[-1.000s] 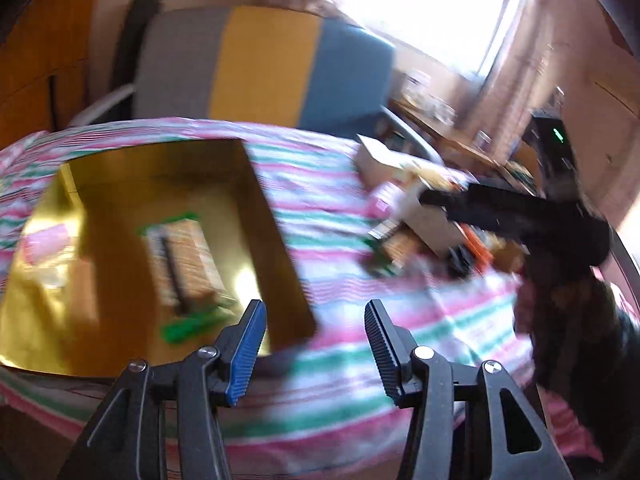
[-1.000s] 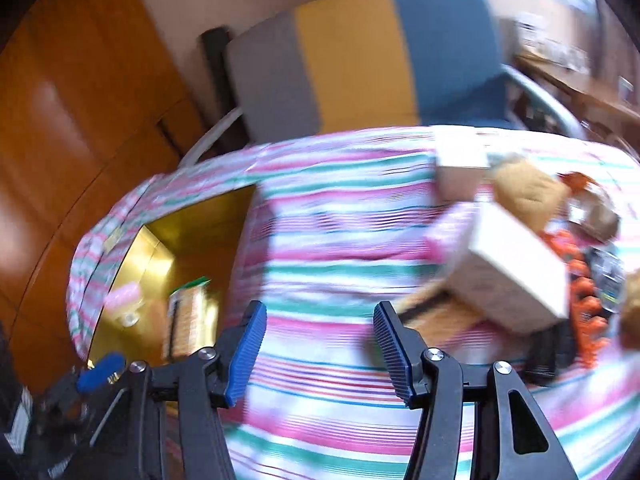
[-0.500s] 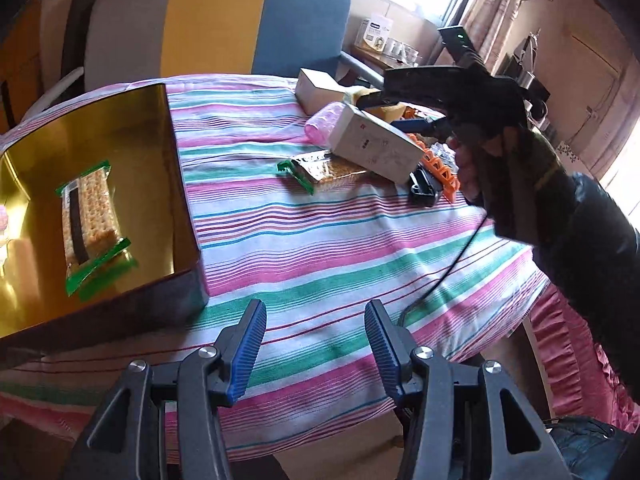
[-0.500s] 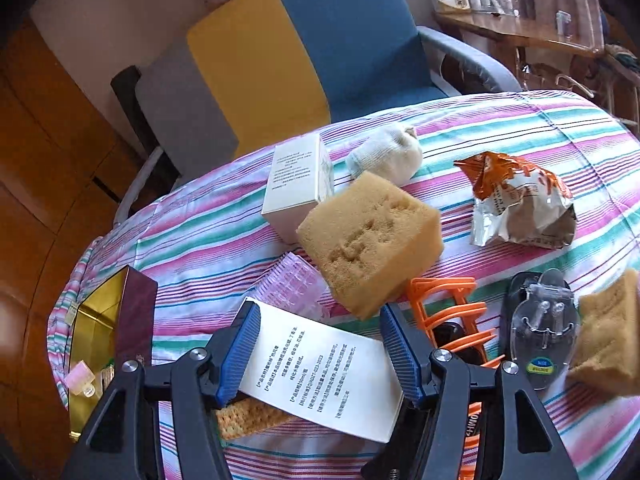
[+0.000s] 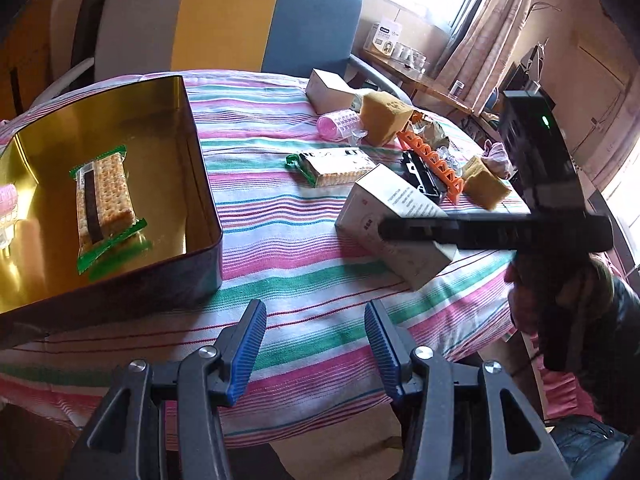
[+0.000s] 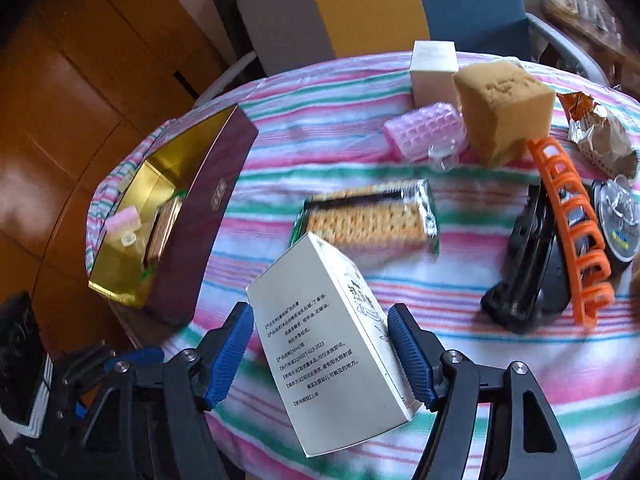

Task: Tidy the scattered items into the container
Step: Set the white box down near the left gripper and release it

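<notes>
Right gripper (image 6: 320,354) over the white box (image 6: 340,344), jaws opening; left gripper (image 5: 315,346) parted and empty.

Box sits tilted on the striped cloth (image 6: 500,360), between the right pads; left pad shows a gap to it, right pad right at its edge, so no firm clamp visible. Left gripper hovers over the near table edge, beside the gold tin (image 5: 200,184). Tin already has a cracker pack (image 5: 105,204) and a pink roller (image 5: 6,200) at its left wall. Still out on the cloth: second cracker pack (image 6: 368,220), pink roller (image 6: 424,130), sponge (image 6: 500,104), small white box (image 6: 434,68), orange clip (image 6: 572,224), black clip (image 6: 528,264), snack bag (image 6: 600,136).
</notes>
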Tool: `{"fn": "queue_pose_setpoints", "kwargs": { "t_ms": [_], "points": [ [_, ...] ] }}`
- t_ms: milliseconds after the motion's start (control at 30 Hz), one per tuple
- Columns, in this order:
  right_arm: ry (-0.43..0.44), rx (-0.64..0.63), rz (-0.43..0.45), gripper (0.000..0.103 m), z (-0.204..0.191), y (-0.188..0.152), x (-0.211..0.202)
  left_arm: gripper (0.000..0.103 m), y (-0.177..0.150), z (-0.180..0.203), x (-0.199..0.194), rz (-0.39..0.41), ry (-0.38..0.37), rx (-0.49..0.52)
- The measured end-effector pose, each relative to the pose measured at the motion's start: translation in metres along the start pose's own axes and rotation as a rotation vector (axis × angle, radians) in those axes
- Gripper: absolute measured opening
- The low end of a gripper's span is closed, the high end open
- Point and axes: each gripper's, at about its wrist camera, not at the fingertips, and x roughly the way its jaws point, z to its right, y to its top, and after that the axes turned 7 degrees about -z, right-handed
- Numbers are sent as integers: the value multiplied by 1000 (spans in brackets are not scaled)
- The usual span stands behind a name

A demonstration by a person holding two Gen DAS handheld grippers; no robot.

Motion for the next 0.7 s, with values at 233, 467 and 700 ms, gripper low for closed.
{"fn": "queue_pose_setpoints", "kwargs": {
  "t_ms": [233,467,700],
  "points": [
    [-13,82,-2,72,25,-46,-16,52,0,11,5,-17,-22,20],
    [-155,259,170,72,86,-56,-69,52,-1,27,16,-56,-29,66],
    [-178,401,224,72,129,-41,-77,52,-6,27,25,-91,-29,55]
  ]
}}
